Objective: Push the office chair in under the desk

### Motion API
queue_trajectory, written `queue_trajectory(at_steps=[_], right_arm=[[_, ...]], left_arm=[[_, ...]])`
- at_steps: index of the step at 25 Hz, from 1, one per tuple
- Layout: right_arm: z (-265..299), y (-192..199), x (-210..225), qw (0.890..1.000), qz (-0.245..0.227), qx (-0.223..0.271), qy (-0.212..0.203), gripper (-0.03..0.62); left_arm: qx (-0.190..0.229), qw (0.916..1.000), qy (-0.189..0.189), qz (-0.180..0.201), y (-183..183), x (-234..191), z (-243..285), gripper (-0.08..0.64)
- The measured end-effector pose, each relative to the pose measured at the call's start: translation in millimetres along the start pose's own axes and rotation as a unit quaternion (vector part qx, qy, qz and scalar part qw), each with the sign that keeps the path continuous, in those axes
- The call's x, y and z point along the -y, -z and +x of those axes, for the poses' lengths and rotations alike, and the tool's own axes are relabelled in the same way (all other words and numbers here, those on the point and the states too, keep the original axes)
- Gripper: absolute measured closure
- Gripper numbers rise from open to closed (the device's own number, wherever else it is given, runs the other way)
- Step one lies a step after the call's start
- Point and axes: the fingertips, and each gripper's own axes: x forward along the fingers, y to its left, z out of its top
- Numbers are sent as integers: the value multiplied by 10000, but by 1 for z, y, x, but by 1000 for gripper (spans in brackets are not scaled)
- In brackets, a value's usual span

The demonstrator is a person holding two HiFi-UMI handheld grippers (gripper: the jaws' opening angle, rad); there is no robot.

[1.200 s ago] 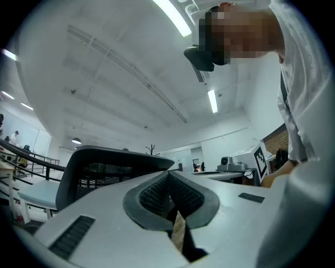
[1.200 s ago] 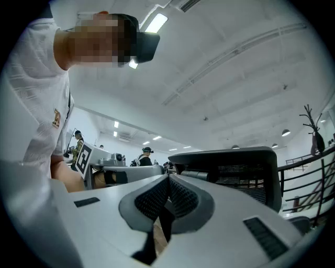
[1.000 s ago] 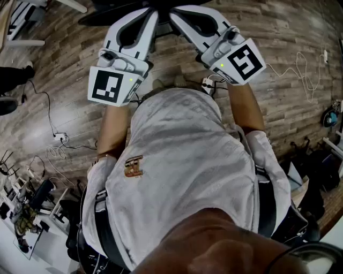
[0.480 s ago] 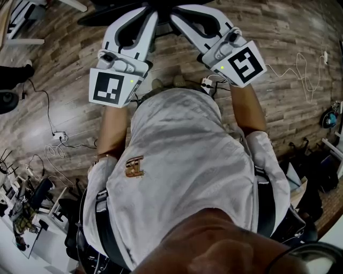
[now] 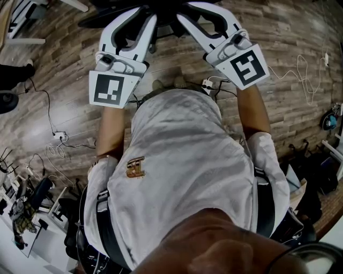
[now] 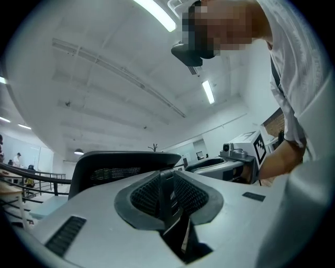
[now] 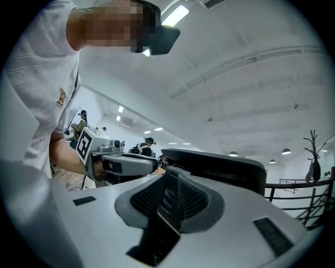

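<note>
Chair [image 5: 165, 10] stands on the wood floor [image 5: 300, 37], its backrest just ahead of both grippers' tips; contact cannot be told. Left gripper [image 6: 166, 183]: fingers [image 6: 144, 194] have just been opening, parted by a slit, gripping nothing. Right gripper [image 7: 170, 180]: same condition, fingers slightly spread, empty.

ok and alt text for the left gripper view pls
The grey left gripper points toward the curved top of a black mesh office chair back, its jaws having just opened a crack, nothing between them. A person in a white shirt leans over at right under a white ceiling with strip lights.
</note>
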Motion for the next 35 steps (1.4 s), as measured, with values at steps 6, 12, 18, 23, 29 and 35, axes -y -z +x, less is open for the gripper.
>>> queue_trajectory(at_steps=[6,12,18,23,29,35], right_arm=[[4,13,7,9991,-320,-274,-67,446],[6,37,17,9930,-814,-836,-201,385],[8,72,28,9673,-1713,-1838,-345,348],[14,89,37,9430,-2499,-2167,-381,342],[17,117,50,9086,-3207,-2649,-374,334],[18,126,56,8945,-3485,-2773,-402,331]], left_arm=[[-217,9994,57,257,13,-5,5,439],[-626,9945,239,799,33,-7,9,374],[-1397,9703,443,1925,65,-9,17,278],[-1877,9417,461,2756,90,-19,22,238],[-2430,9097,524,3327,118,-32,23,213],[-2944,8739,502,3835,139,-44,21,198]])
